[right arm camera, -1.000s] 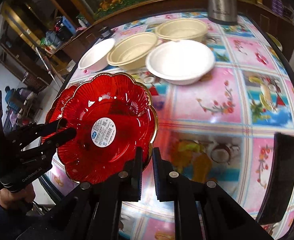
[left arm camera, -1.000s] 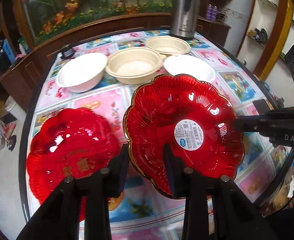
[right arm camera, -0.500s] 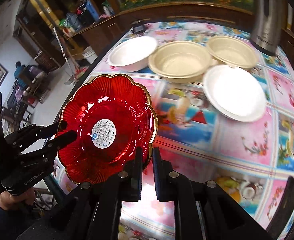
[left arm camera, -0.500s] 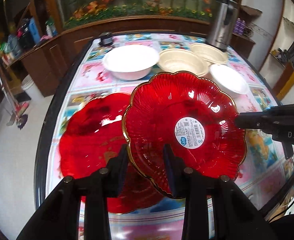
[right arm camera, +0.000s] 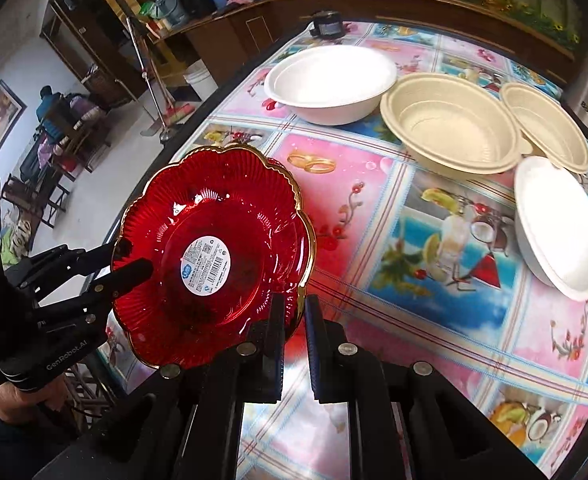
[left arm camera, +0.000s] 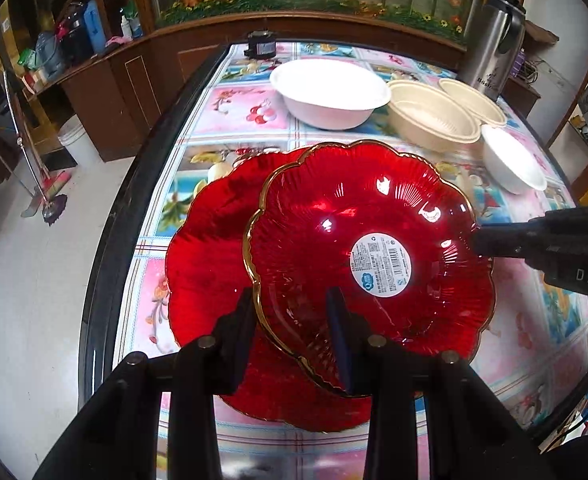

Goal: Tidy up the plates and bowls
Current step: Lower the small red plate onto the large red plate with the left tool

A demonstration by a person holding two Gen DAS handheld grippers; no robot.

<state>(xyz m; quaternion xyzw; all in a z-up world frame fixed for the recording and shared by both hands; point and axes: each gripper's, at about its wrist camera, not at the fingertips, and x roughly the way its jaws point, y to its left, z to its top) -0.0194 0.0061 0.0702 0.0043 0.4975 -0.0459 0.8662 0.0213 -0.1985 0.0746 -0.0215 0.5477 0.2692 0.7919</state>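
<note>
Red glass, scalloped and gold-rimmed, is what both grippers carry: the upper plate (left arm camera: 370, 256) hangs in the air over the left edge of the bench (left arm camera: 246, 120), partly above a second red plate (left arm camera: 210, 256) lying flat there. At the left, the left gripper (left arm camera: 292, 332) has its fingers set either side of the near rim, one outside and one inside the dish, clamped on the upper plate. The plate's right edge is pinched between the nearly closed fingers of the right gripper (right arm camera: 294, 320). To nest it well, both grippers should probably shift the upper plate further left until its lobes line up with the lower one, keep it level, lower it slowly, and release only once glass rests on glass; an uneven drop could chip a rim. Further right and back, the white bowl (left arm camera: 330, 96), the two beige bowls (left arm camera: 434, 120) and a small white bowl (left arm camera: 514, 164) wait unstacked.
</note>
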